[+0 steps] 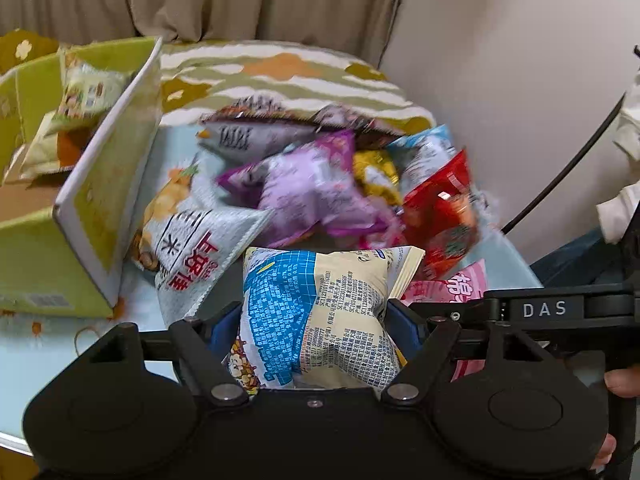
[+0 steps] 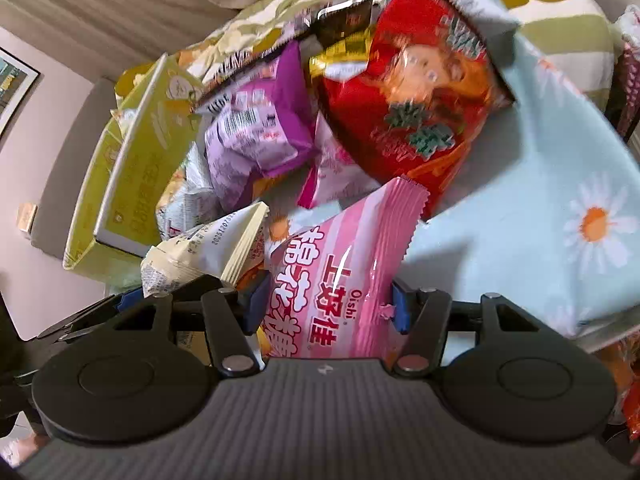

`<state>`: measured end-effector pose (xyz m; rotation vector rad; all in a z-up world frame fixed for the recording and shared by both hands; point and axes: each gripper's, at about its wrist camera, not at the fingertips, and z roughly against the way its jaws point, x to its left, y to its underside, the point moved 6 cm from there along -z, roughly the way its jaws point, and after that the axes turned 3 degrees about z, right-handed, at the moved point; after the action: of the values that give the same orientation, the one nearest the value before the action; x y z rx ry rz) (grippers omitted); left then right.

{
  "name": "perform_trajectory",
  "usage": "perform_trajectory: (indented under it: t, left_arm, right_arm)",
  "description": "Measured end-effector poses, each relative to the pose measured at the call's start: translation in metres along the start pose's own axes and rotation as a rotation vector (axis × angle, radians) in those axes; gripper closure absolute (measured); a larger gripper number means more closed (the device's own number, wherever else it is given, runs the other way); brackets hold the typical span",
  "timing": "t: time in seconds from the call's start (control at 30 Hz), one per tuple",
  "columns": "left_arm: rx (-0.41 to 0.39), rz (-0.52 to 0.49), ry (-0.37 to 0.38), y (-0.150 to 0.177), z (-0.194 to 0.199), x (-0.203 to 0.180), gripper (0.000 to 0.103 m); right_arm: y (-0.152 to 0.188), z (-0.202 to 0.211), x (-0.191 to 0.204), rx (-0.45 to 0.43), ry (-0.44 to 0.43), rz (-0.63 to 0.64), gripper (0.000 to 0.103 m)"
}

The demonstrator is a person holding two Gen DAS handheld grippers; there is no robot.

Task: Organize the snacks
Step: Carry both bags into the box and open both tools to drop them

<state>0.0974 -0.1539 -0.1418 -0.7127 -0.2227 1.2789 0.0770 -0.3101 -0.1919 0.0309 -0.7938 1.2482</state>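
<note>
Item in hand, left: one cream-and-blue snack bag point(image 1: 316, 316), pinched across its middle by our left gripper point(image 1: 316, 322), the blue pads pressing both flanks so the pouch bulges above and below; it sits clear of the heap, at its near edge. Item in hand, right: one pink Oishi bag point(image 2: 336, 280), standing between the pads of our right gripper point(image 2: 326, 304), which are clenched on its lower half with the foil crumpling at the right pad. We judge the step to be lifting each bag out and carrying it to the green carton point(image 1: 92, 200), which stands open at the left of the pile on the flower-print cloth point(image 2: 560, 208). To do it well, we would keep the squeeze light enough not to burst the air-filled pouches, raise each bag straight up so its sealed corners do not drag neighbours along, and clear the carton's raised flap before lowering. Count of the loose heap, as far as blur allows: one red bag point(image 2: 416, 92), one purple bag point(image 2: 256, 128), one grey-white bag with red lettering point(image 1: 192, 256), one gold-wrapped packet point(image 1: 376, 172), one dark bag with a silver-toothed edge point(image 1: 256, 120), one light-blue bag point(image 1: 428, 152) at the far right. In the carton: at least one pale green-and-white bag point(image 1: 84, 92); a second beneath it we cannot confirm. Cartons: one. Grippers: two, both loaded.
</note>
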Motion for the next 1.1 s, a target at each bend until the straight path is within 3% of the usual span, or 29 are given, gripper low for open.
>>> perform_trajectory:
  t: [0.3,0.5,0.83,1.1]
  left_arm:
    - [-0.107,-0.016,0.037,-0.027,0.044,-0.02,0.024]
    - [-0.208,-0.008,-0.003,-0.056,0.08,-0.004,0.024]
    - [-0.328,0.063,-0.151,-0.108,0.128,0.097,0.024]
    - [-0.293,0.093,-0.246,-0.136,0.123,0.196,0.024]
  right_arm:
    - [-0.019,0.045,0.012,-0.095,0.006,0.029,0.029]
    - [-0.041,0.065,0.04,-0.153,-0.014,0.087,0.029]
    - [-0.086,0.053,0.133,-0.212,-0.087,0.191,0.029]
    - [-0.112,0.001,0.224,-0.198,-0.132,0.233,0.029]
